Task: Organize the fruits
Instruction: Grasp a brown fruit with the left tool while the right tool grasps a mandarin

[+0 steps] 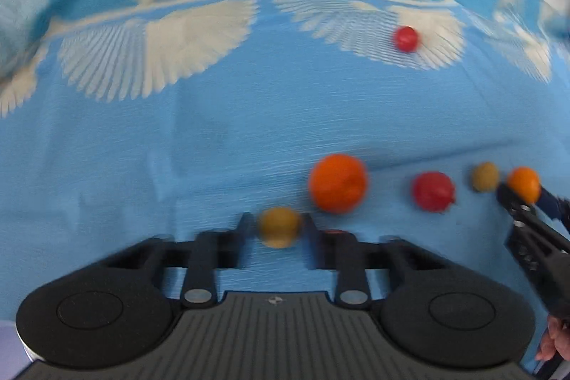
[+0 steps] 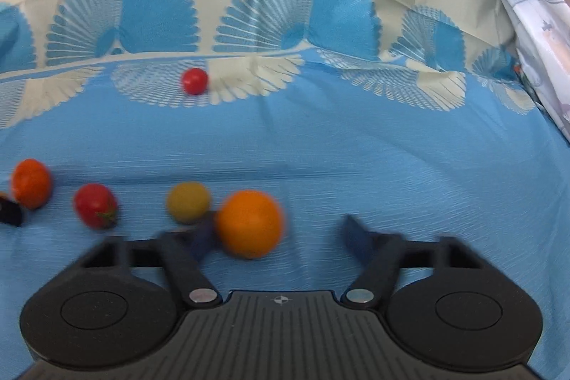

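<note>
In the left wrist view my left gripper (image 1: 276, 227) is shut on a yellow-brown fruit (image 1: 279, 226) just above the blue cloth. Beyond it lie a large orange (image 1: 337, 183), a red fruit (image 1: 433, 192), a second yellow-brown fruit (image 1: 484, 176) and a small orange (image 1: 523, 185), with a small red fruit (image 1: 406, 38) far back. In the right wrist view my right gripper (image 2: 281, 234) is open around the small orange (image 2: 249, 223), which rests against the left finger (image 2: 201, 237). The yellow-brown fruit (image 2: 188, 202), red fruit (image 2: 95, 206), large orange (image 2: 31, 182) and small red fruit (image 2: 194, 81) also show there.
The blue cloth (image 2: 392, 166) with a white fan pattern covers the surface and folds up at the back. A pale printed fabric (image 2: 534, 34) hangs at the right edge. The right gripper's body (image 1: 534, 244) reaches in from the right in the left wrist view.
</note>
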The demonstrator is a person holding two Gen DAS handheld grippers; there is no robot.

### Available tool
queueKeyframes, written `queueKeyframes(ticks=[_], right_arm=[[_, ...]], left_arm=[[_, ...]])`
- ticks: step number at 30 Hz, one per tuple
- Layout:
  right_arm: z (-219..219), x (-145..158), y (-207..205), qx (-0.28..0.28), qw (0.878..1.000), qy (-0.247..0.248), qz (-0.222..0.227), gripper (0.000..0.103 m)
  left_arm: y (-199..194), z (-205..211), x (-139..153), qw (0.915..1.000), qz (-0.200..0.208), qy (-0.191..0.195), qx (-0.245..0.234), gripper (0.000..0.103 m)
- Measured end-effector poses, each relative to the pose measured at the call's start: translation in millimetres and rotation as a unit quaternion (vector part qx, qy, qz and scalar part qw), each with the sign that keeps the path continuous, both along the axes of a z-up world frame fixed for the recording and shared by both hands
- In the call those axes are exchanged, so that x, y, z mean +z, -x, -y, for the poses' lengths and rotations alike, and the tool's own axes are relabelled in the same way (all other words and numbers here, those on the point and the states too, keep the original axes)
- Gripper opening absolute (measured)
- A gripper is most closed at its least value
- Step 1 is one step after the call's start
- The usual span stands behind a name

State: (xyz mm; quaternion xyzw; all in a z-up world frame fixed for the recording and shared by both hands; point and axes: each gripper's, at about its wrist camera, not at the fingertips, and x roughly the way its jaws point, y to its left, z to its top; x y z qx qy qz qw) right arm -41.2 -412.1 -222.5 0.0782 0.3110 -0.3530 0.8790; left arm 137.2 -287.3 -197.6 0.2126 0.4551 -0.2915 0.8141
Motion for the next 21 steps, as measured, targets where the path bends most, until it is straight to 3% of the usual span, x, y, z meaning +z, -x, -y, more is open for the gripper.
queueKeyframes(ticks=[3,6,12,16,21], right_arm=[[-4,0,3,0.000,1.000,-0.001,0.004,0.039],[7,7,18,-0.042,0.999,-0.022,0.024,0.038],[-8,56,66,-0.075,0.996,-0.016,0.047,0.039],[-59,92,108,-0.041,0.997,-0.019,0.055,0.039],[-142,129,147,0.045,0.996,-0.047,0.058,0.039]], left_arm=[[14,4,9,0.9997,0.018,-0.001,-0.016,0.028],[26,-4,26,0.9996,0.024,0.006,-0.014,0.029],[64,-55,91,0.9988,0.033,0.035,0.000,0.029],[97,-103,132,0.9985,0.031,0.043,0.016,0.029],[135,-174,170,0.9975,0.034,0.044,0.044,0.029]])
